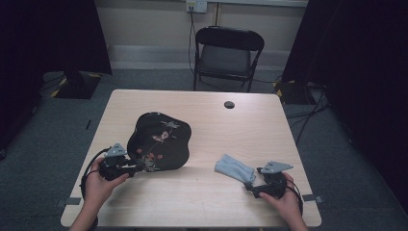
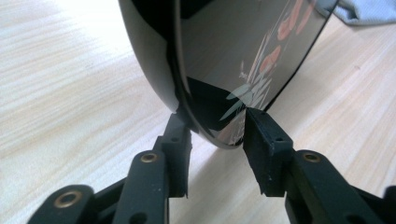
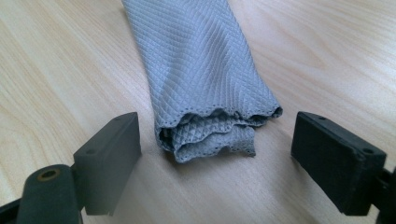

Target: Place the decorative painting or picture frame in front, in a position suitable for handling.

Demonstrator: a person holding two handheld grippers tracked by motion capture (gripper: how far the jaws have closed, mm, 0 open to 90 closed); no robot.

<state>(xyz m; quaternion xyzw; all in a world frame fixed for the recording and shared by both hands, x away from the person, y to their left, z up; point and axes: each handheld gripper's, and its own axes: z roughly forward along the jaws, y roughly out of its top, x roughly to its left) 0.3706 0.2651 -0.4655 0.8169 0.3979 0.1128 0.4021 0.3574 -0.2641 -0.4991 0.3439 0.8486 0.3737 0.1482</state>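
Now the left gripper (image 2: 217, 128) pinches the glossy black flower-painted tray (image 2: 224, 70); the right gripper (image 3: 215, 154) gapes wide around the folded grey waffle-weave cloth (image 3: 201, 70).

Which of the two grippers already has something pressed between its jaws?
The left gripper: its jaws pinch the rim of the black floral tray. The right gripper stands wide open, with the folded grey cloth lying untouched between its jaws.

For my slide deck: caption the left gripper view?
Left gripper clamps the rim of a glossy black floral tray above the pale wooden table.
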